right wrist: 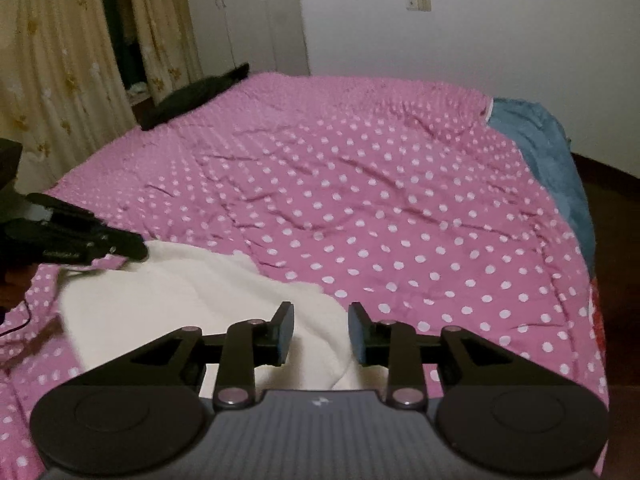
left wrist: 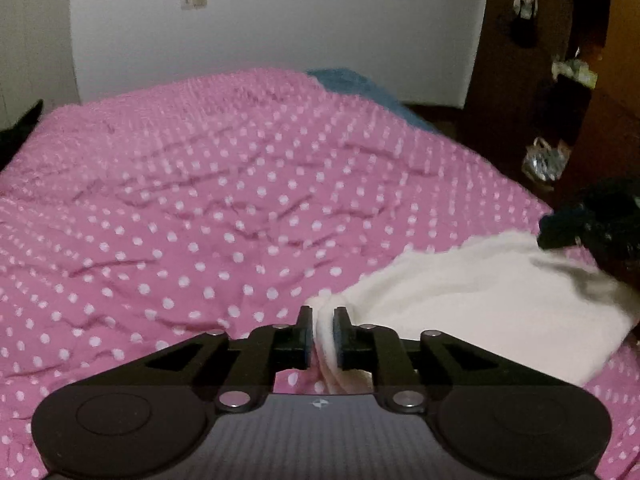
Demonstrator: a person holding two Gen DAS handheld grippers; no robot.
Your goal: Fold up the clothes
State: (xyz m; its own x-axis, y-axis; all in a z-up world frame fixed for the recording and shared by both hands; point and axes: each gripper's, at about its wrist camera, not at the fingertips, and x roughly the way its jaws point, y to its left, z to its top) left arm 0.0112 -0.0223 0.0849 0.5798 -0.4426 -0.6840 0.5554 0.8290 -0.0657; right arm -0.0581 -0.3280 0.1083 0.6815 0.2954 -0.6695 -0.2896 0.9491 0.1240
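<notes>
The cream garment [left wrist: 480, 292] lies on the pink dotted bedspread [left wrist: 200, 200] near the bed's edge. Left tongs [left wrist: 323, 334], angled downward, pinch its bunched corner; right tongs [right wrist: 320, 334], likewise tilted, stand spread above the cloth.

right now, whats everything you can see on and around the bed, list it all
bedspread: one, pink with white dots, covers the bed, wrinkled
white garment: one, cream white, near edge of the bed, one end bunched
blue cloth: one, blue, far right side of the bed
black item: one, black, far left edge of the bed, too blurred to name
curtains: cream with gold print, left of the bed
wall plate: one, on the white wall behind
shelves: dark wood, right of the bed, cluttered
left gripper: black, shut on the garment's bunched end
right gripper: black, jaws apart over the garment
</notes>
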